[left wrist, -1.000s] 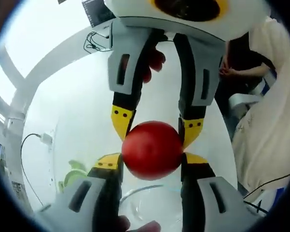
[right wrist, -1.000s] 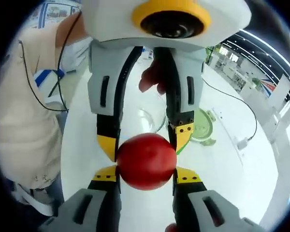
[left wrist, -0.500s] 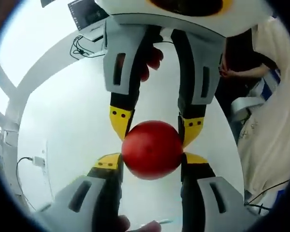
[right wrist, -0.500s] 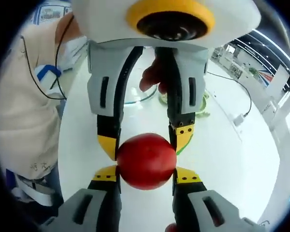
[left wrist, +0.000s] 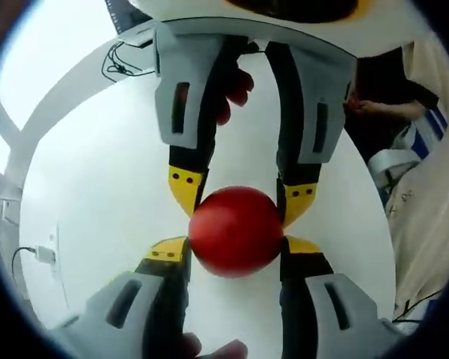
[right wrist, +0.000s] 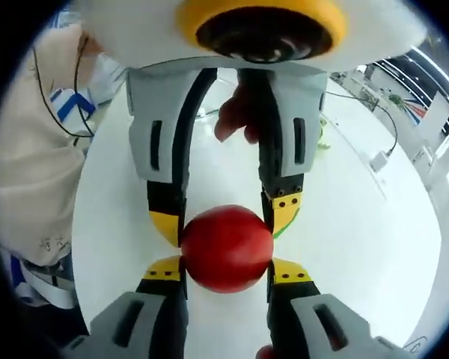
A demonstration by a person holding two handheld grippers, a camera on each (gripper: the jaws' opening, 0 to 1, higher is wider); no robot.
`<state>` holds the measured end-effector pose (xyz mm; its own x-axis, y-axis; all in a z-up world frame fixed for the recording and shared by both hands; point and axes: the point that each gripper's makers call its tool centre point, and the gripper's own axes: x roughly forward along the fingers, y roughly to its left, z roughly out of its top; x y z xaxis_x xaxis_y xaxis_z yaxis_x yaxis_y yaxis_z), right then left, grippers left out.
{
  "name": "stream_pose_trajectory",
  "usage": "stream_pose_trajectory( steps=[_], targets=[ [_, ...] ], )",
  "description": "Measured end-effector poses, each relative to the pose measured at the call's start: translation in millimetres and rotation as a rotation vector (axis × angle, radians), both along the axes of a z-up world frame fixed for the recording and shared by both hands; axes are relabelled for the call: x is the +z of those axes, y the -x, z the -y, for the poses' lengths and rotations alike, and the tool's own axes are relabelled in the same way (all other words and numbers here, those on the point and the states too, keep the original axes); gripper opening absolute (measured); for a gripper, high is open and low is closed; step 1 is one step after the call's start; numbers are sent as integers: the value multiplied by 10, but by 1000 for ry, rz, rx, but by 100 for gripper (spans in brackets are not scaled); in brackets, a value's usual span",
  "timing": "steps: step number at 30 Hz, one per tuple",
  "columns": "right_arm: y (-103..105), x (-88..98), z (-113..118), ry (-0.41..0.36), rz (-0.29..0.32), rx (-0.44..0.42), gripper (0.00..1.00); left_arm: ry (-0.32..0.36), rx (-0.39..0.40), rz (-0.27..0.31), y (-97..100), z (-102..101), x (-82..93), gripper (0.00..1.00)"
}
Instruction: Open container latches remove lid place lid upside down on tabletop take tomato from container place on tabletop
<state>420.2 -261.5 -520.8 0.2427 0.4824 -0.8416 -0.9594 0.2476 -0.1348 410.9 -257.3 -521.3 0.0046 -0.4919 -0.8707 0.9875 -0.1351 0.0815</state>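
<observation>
The white tabletop [left wrist: 97, 187] spreads wide beneath both views, with a person's pale sleeve [right wrist: 30, 172] at one side of the right gripper view and a cable with a plug [left wrist: 37, 254] lying near the table's edge in the left gripper view. Above it, the left gripper [left wrist: 236, 250] and the right gripper [right wrist: 226, 273] face each other, and all 4 yellow-tipped jaws press on the same red tomato [left wrist: 236, 232], so each claw is clamped on it from opposite ends. The tomato hangs in the air over the table, touching nothing but the jaws. Judging from this, it is out of the container, and 1 step remains: setting it down on the tabletop.
</observation>
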Motion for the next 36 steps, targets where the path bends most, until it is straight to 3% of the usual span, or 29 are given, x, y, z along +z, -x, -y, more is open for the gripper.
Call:
stream_pose_trajectory(
  steps=[3, 12, 23, 28, 31, 36],
  targets=[
    [9, -75, 32, 10, -10, 1, 36, 9, 4, -5, 8, 32, -84, 37],
    [51, -189, 157, 19, -27, -30, 37, 37, 2, -13, 39, 149, -87, 37],
    [70, -192, 136, 7, -10, -42, 38, 52, -7, 6, 37, 146, -78, 40],
    [77, -84, 151, 3, 8, -51, 42, 79, -3, 30, 33, 100, 59, 45],
    [68, 26, 143, 0, 39, -56, 43, 132, 14, 56, 4, 98, 225, 45],
    [77, 344, -8, -66, 105, -54, 43, 205, 33, 133, -24, 38, 494, 46]
  ],
)
